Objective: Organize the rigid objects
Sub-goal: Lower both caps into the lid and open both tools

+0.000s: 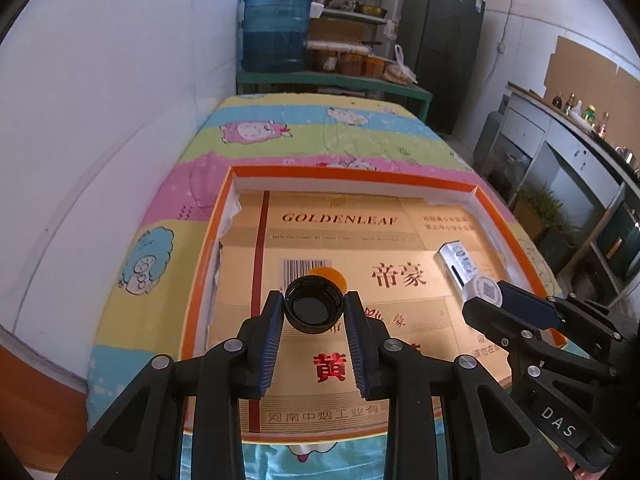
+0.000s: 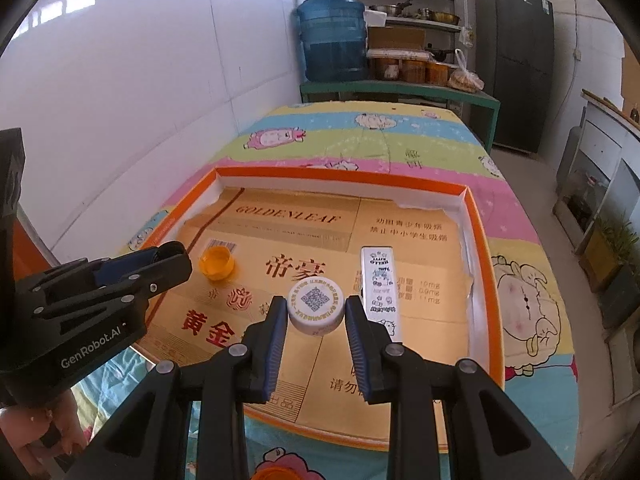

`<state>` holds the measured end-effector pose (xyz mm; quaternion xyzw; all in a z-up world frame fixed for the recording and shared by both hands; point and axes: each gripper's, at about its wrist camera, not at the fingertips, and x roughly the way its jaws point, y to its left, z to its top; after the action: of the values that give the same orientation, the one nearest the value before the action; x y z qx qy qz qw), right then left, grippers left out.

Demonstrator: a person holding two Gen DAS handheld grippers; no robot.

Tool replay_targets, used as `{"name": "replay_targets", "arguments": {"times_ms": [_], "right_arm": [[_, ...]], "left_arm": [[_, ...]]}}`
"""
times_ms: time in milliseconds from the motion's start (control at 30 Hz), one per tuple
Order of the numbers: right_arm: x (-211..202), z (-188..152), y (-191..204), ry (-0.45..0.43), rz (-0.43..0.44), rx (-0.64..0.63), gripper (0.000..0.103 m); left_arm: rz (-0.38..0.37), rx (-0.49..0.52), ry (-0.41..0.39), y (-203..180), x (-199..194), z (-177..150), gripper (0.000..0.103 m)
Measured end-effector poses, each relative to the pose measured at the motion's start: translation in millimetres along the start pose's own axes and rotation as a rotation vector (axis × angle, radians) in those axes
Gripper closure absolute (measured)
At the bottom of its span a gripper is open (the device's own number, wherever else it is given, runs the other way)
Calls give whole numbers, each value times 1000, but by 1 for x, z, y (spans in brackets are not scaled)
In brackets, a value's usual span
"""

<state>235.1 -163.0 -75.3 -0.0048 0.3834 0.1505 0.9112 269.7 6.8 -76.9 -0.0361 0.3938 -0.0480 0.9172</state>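
Observation:
My left gripper (image 1: 315,309) is shut on a black bottle cap (image 1: 315,305), hollow side toward the camera, above the gold cardboard floor of an orange-rimmed tray (image 1: 352,176). An orange cap (image 1: 334,276) lies on the cardboard just behind it. My right gripper (image 2: 316,312) is shut on a white cap (image 2: 316,309) with a QR code on top, above the same tray (image 2: 344,176). A white printed box (image 2: 380,290) lies flat just right of it; the orange cap (image 2: 217,263) lies to the left. The left gripper (image 2: 176,262) shows from the side there, its cap hidden.
The tray rests on a cartoon-print cloth (image 1: 320,132) over a table against a white wall (image 1: 100,120). Behind stand a blue water jug (image 1: 276,28), shelves with jars and a dark fridge (image 1: 440,44). A counter with bottles (image 1: 580,120) runs along the right. A hand (image 2: 48,432) shows at the lower left.

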Motion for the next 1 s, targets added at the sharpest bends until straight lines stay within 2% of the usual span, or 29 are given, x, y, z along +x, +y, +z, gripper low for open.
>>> {"name": "replay_targets", "arguments": {"times_ms": [633, 833, 933, 1000], "right_arm": [[25, -7, 2, 80, -4, -9, 73], [30, -9, 0, 93, 4, 1, 72], [29, -10, -1, 95, 6, 9, 71], [29, -10, -1, 97, 4, 12, 67]], "left_arm": [[2, 0, 95, 3, 27, -13, 72], [-8, -5, 96, 4, 27, -14, 71], [-10, 4, 97, 2, 27, -14, 67], [-20, 6, 99, 1, 26, -14, 57]]}}
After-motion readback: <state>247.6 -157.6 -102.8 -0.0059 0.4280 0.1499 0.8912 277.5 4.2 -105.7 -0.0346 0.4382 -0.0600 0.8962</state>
